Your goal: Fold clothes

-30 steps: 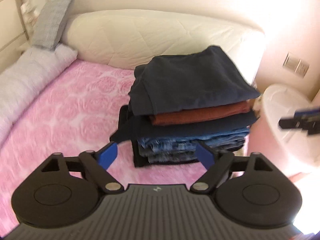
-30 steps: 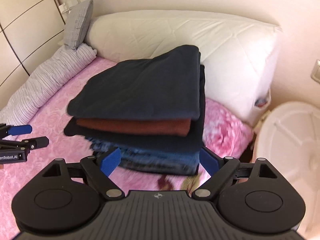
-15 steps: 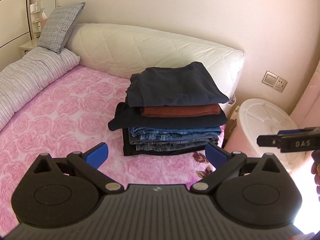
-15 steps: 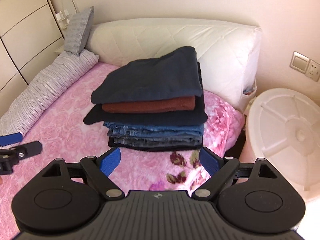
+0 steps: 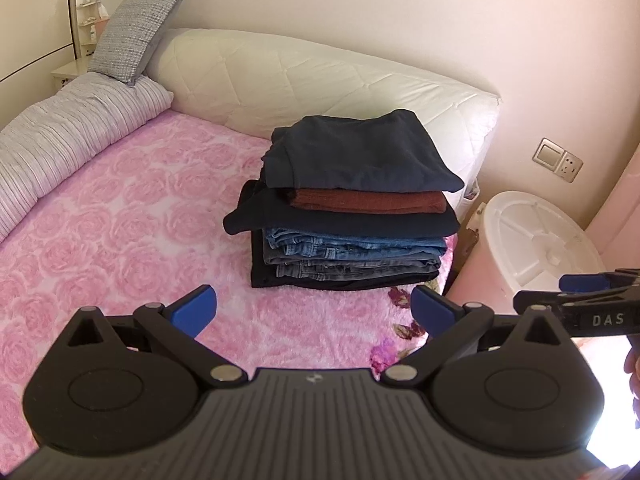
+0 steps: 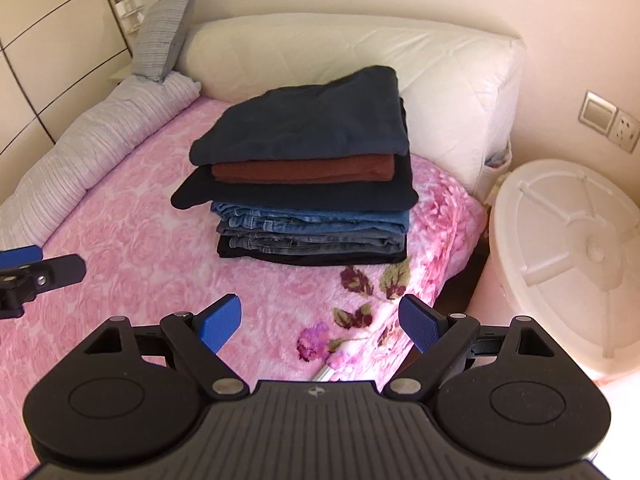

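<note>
both claws are hanging over the pink rose blanket (image 5: 120, 216) on the bed, the left claw (image 5: 314, 306) spread wide with nothing between its blue pads, the right claw (image 6: 320, 322) spread and empty too. the stack of folded clothes (image 6: 308, 168) is sitting near the bed's far corner, just in front of the white quilted headboard (image 6: 440, 80): navy piece on top, rust one under it, denim lower down, edges fairly square. beside the bed a white tub lid (image 6: 568, 232) is showing. by the look of it the stacking step is wrapping up, neither claw touching cloth. no unfolded garment is showing in either view, so the next move is likely calling for finding another piece, or finishing.
</note>
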`<state>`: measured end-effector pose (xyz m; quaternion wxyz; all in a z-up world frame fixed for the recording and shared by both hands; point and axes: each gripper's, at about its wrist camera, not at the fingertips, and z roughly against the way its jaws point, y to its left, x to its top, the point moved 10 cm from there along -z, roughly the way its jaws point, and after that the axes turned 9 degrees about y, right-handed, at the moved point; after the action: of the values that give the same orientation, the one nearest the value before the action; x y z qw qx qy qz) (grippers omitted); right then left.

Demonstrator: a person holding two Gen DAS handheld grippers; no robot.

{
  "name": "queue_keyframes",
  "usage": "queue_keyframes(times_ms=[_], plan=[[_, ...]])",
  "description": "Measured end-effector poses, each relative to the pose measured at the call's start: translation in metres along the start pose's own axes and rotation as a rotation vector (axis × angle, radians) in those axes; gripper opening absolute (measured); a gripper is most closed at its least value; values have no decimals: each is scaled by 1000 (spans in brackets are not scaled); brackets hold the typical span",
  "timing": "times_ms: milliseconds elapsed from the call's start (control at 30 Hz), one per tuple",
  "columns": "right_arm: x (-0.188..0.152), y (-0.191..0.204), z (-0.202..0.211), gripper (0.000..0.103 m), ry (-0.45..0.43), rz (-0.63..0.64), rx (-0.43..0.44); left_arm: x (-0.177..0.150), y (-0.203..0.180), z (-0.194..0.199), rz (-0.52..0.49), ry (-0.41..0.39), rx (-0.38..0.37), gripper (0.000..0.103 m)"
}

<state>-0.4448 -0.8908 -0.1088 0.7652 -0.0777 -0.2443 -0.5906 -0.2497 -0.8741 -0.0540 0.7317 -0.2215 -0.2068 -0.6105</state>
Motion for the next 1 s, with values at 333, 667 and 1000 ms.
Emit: queue_keyframes(times_ms=[333, 667, 1000], plan=[[6, -2, 2, 88, -7, -14, 3, 5, -4, -14, -2, 19, 8, 102], [17, -2, 11, 88, -41, -29, 1, 10, -8, -26, 2, 31, 11, 102], [19, 6, 12, 88, -43, -14, -5, 8, -8, -32, -4, 42, 33, 102]])
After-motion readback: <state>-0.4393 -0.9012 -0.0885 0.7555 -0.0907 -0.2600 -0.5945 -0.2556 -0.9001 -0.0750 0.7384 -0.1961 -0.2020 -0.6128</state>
